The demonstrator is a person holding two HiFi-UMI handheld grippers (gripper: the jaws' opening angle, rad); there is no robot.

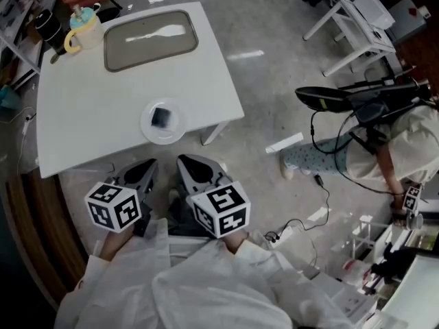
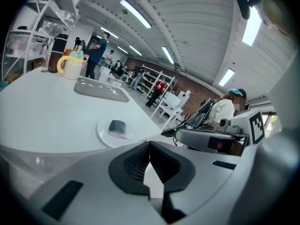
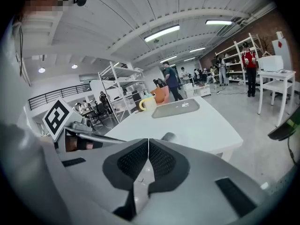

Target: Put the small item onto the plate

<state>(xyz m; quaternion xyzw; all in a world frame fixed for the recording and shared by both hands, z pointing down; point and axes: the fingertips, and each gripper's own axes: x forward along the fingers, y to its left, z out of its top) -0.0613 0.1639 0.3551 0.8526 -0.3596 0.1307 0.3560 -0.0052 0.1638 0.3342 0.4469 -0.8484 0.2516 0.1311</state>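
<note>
The small dark, blocky item lies in the middle of the round white plate, so the task looks already met as things lie. The plate sits close to the near edge of the white counter.

Short of the plate and off that edge, the left tongs and the right tongs both point toward it. Each pair is pressed together with nothing between the jaws. The plate lies ahead and between the two, and the left tongs seem slightly nearer.

From the left gripper view the item shows on the plate, up and to the left of the closed tips. The item is too small to give a clear long axis; it looks nearly square from above.

In the right gripper view the plate is almost wholly hidden behind that gripper's own body, and only a grey rounded bit peeks above the tips.

Beyond the plate, at the counter's far side, a grey rectangular tray holds a white utensil. To the tray's left stands a pale mug with a yellow handle.
</note>
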